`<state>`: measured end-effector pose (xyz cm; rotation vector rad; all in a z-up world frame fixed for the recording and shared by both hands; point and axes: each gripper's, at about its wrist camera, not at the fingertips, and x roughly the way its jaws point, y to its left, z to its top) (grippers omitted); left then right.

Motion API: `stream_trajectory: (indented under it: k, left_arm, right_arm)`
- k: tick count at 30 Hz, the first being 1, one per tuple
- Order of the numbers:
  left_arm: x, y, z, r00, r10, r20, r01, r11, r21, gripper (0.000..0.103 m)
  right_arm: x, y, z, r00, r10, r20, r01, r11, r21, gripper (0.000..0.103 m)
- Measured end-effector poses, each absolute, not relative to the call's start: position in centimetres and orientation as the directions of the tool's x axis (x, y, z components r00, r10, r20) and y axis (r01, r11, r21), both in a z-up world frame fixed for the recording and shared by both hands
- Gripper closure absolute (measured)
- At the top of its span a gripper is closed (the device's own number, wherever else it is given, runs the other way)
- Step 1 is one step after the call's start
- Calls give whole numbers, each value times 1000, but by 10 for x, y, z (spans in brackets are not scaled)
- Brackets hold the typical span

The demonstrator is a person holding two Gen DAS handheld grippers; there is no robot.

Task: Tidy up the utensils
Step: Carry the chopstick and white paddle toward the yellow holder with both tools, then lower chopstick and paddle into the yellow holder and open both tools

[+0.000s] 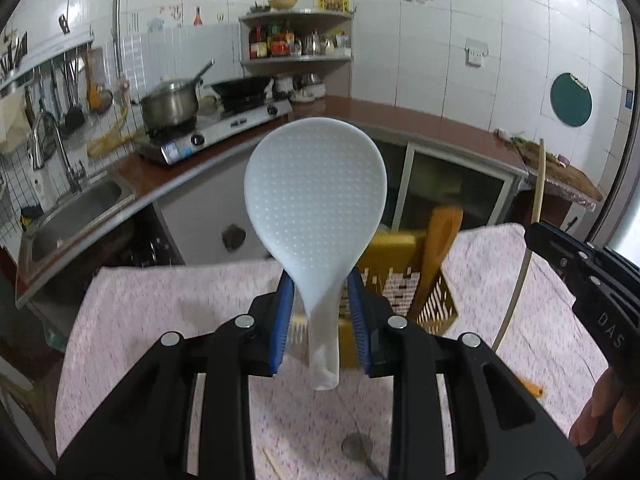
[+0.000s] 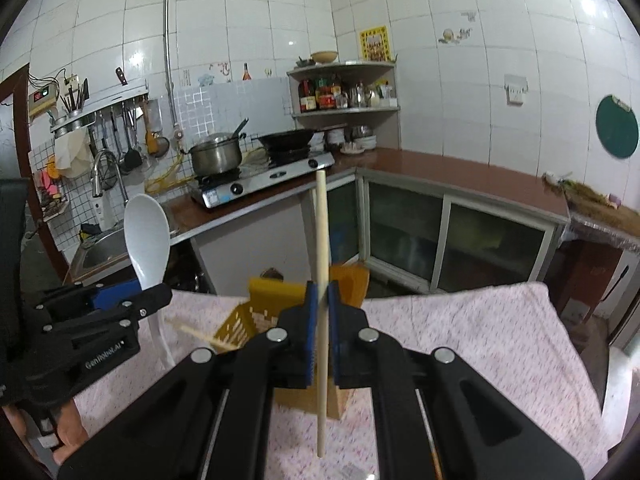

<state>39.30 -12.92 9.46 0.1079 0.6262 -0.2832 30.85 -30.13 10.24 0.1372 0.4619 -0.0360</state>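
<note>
My left gripper (image 1: 319,292) is shut on the neck of a white dimpled rice paddle (image 1: 316,192), whose head stands upright above the table; the same white rice paddle (image 2: 146,236) shows at the left of the right wrist view. My right gripper (image 2: 322,296) is shut on a pale wooden chopstick (image 2: 322,240) held almost vertical. Beyond both grippers stands a yellow slotted utensil basket (image 1: 404,276), the same yellow basket (image 2: 256,312), with an orange-brown wooden spatula (image 1: 438,248) leaning in it. The right gripper's body (image 1: 592,276) shows at the right edge of the left wrist view.
A pink patterned cloth (image 1: 160,320) covers the table. On it lie a metal spoon (image 1: 358,448), a loose chopstick (image 1: 274,462) and an orange item (image 1: 534,388). A counter with a sink (image 1: 76,216), a gas stove (image 1: 216,132) and a pot (image 1: 170,104) stands behind.
</note>
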Motion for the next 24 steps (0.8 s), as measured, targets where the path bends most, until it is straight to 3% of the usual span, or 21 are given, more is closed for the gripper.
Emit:
stream_trajectory:
  k: [12, 24]
  left_arm:
    - [434, -137, 111, 807, -326, -492, 329, 941, -83, 77]
    - [483, -149, 75, 814, -286, -505, 303, 952, -49, 77]
  right_arm:
    - [353, -305, 127, 926, -11, -378, 67, 988, 137, 97]
    - [382, -309, 101, 938, -26, -347, 74, 989, 125, 97]
